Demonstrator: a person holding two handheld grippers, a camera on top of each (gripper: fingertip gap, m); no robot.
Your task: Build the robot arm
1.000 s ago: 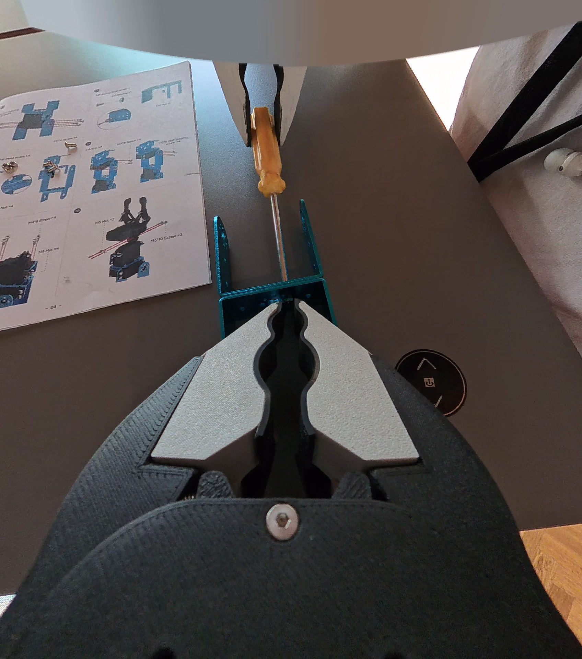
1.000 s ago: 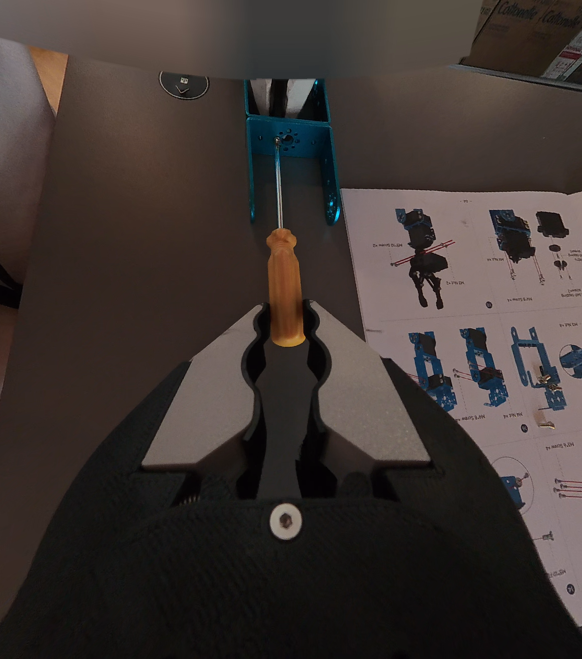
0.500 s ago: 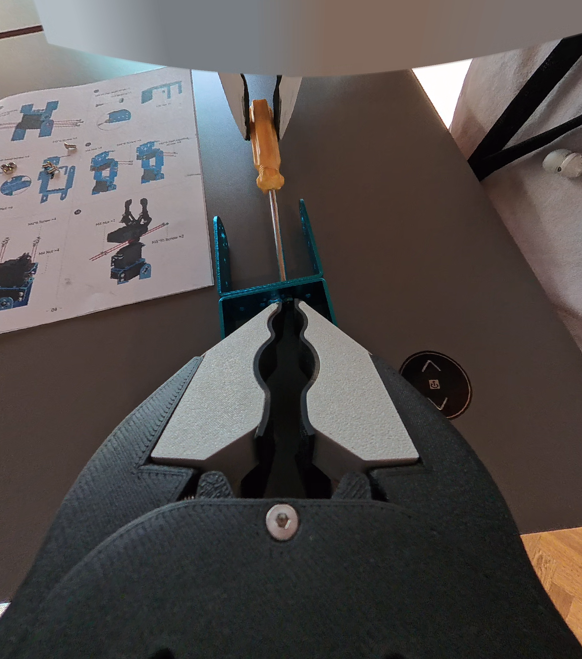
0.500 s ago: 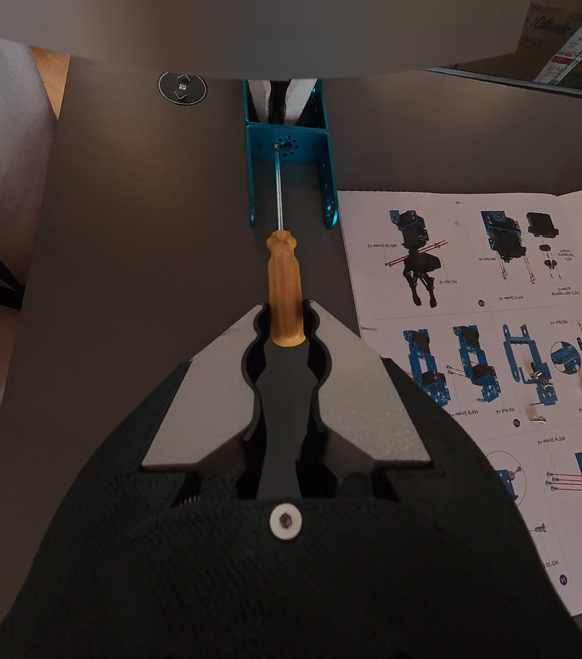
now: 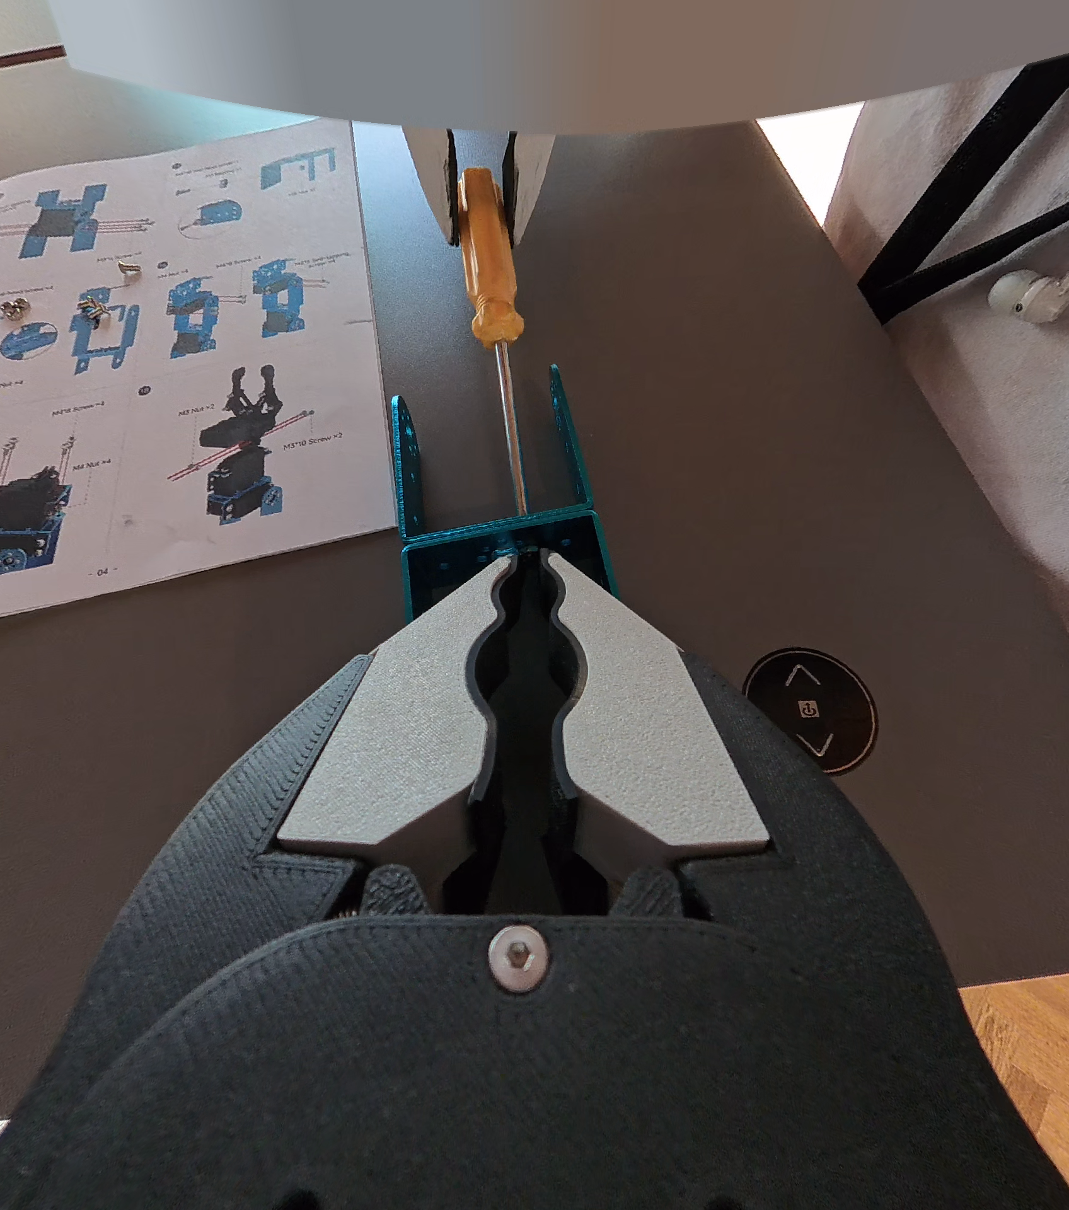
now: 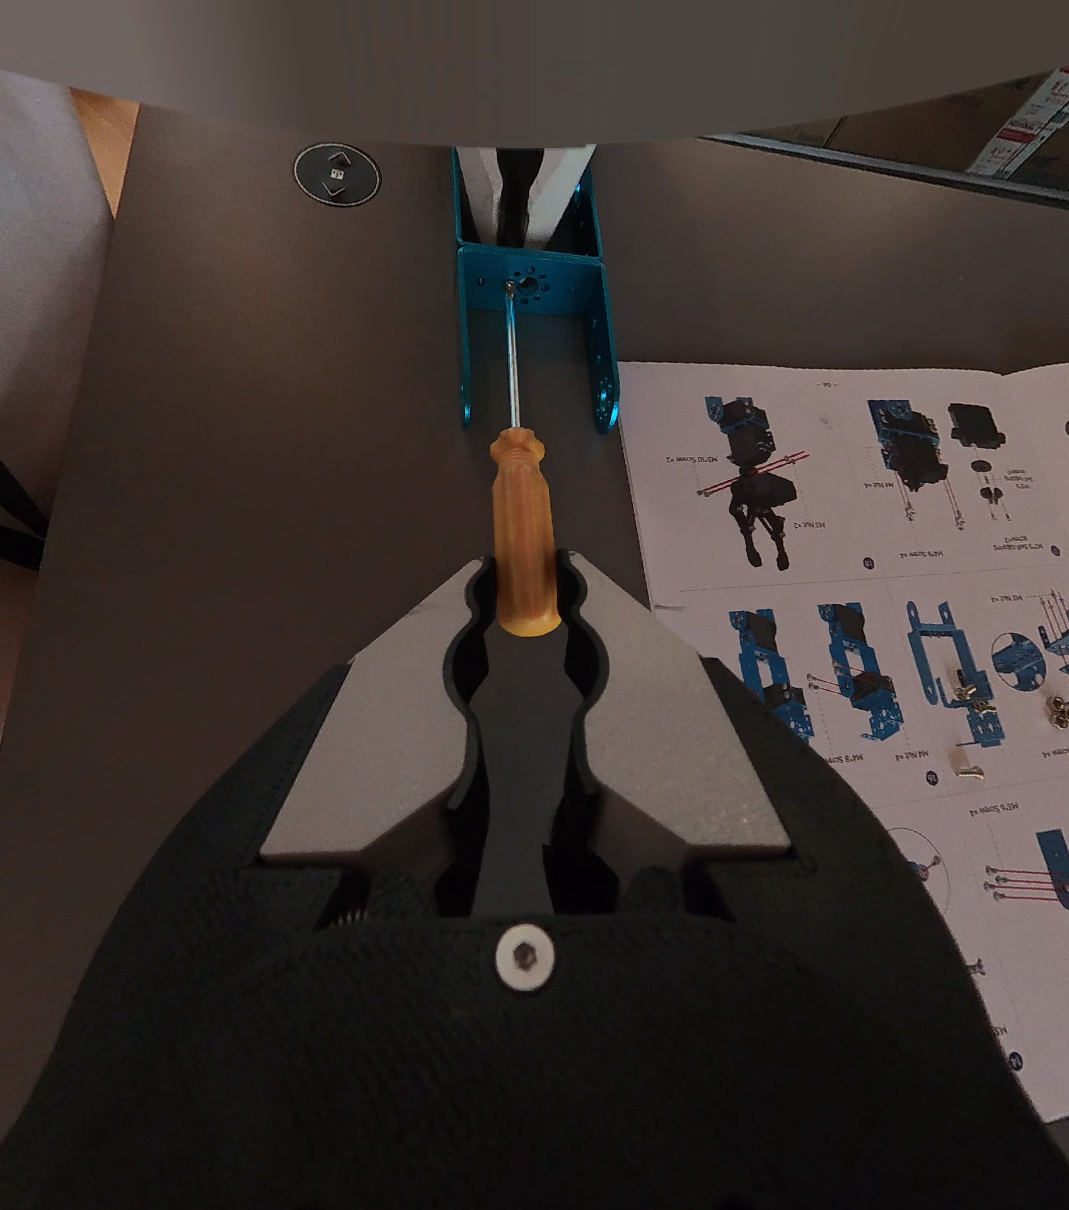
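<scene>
Blue bracket (image 6: 528, 288) stands on the dark table (image 5: 748, 406), U-shaped w/ two side plates running toward the right gripper (image 6: 524, 556), just beside the booklet (image 6: 879, 589) edge; left gripper (image 5: 526, 556) is pinched on its cross plate from the far side. Right gripper's fingers are pressed onto the orange handle of the screwdriver (image 6: 519, 517), shaft running between the side plates, tip at a screw by the plate's centre hole. Small screws (image 6: 967, 697) and nuts (image 6: 1061, 710) lie on the booklet, round button panel (image 5: 809, 710) sits near the table edge by left gripper; bare tabletop on that side, wood floor (image 5: 1056, 1061) past the edge.
</scene>
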